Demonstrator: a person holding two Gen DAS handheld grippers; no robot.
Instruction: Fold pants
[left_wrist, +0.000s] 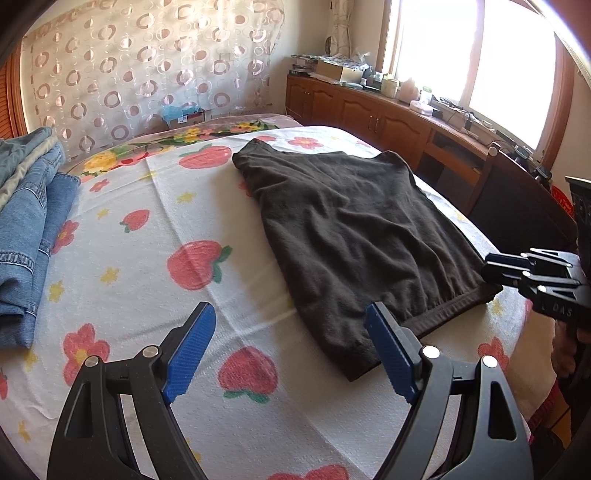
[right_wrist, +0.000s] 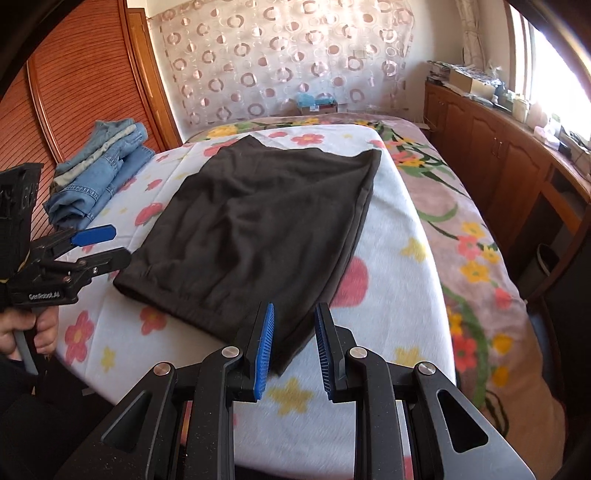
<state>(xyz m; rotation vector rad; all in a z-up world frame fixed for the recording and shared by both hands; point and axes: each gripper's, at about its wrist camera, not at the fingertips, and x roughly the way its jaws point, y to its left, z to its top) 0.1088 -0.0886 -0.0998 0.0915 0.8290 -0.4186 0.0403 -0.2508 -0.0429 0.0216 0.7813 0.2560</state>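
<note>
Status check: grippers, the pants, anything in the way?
Left gripper open, empty, at near-left corner. Right gripper jaws narrow, nothing between them, at near-right corner. Dark pants folded, flat on bed. Jeans stack off to the left, clear.

Bed (right_wrist: 476, 229) w/ pink floral cover, white strawberry-and-flower blanket (right_wrist: 391, 280) spread on top. Dark folded pants (right_wrist: 258, 221) flat at blanket centre, waistband toward 6 o'clock. Stack of folded jeans (right_wrist: 99, 173) at 10 o'clock, apart from pants, near bed edge.
</note>
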